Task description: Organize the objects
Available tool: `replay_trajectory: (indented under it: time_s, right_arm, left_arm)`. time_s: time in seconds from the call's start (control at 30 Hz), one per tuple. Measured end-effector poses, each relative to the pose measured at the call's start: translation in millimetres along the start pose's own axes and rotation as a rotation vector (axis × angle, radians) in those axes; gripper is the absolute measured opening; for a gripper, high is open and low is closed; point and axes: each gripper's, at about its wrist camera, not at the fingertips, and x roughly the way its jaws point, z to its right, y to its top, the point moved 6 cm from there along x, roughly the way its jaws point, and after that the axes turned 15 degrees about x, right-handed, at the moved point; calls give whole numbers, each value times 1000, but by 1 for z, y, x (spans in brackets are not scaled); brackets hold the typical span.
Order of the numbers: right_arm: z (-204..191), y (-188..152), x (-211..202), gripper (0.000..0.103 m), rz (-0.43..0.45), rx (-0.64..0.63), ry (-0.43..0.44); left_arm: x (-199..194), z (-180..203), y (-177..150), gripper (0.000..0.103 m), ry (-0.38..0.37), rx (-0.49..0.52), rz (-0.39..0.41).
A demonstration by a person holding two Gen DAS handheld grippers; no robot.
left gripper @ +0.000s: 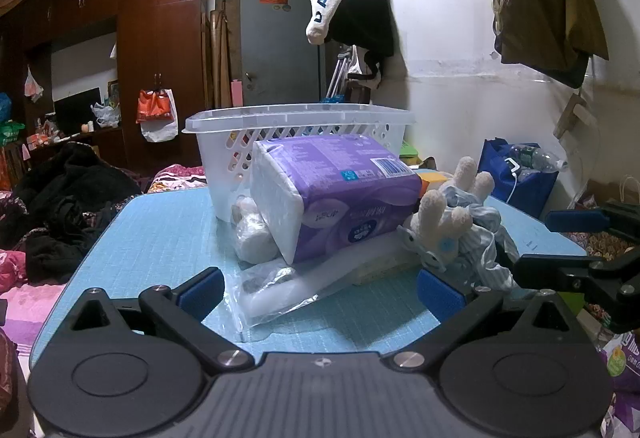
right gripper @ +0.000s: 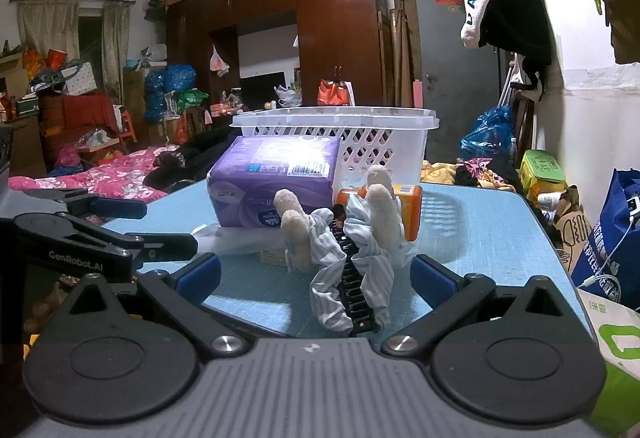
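A white slotted basket [left gripper: 240, 154] stands at the back of the blue table [left gripper: 160, 238]; it also shows in the right wrist view [right gripper: 384, 150]. A purple tissue pack [left gripper: 340, 190] leans against it, over a white roll [left gripper: 252, 230] and a clear plastic bag [left gripper: 276, 294]. A plush toy in striped blue cloth [left gripper: 452, 214] lies to the right. My left gripper [left gripper: 320, 294] is open around the bag's end. My right gripper [right gripper: 316, 274] is open with the plush toy [right gripper: 360, 250] between its fingers. An orange box [right gripper: 408, 206] sits behind the toy.
A flat pale packet [left gripper: 380, 266] lies under the tissue pack. The right gripper [left gripper: 580, 250] shows at the left wrist view's right edge. A blue bag [right gripper: 616, 238] stands right of the table. A bed with dark clothes [left gripper: 60, 206] lies left.
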Motion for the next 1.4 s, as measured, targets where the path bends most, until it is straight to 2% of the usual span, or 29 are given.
replay_trajectory:
  time_s: [0.4,1.4]
  right_arm:
    - [9,7,-4,103,23,55,10]
    - [8,6,-3,103,12,50,33]
  left_arm:
    - [0,0,-1,103,-4,0,-2]
    - [2,-1,-3,103,-7,5,-9]
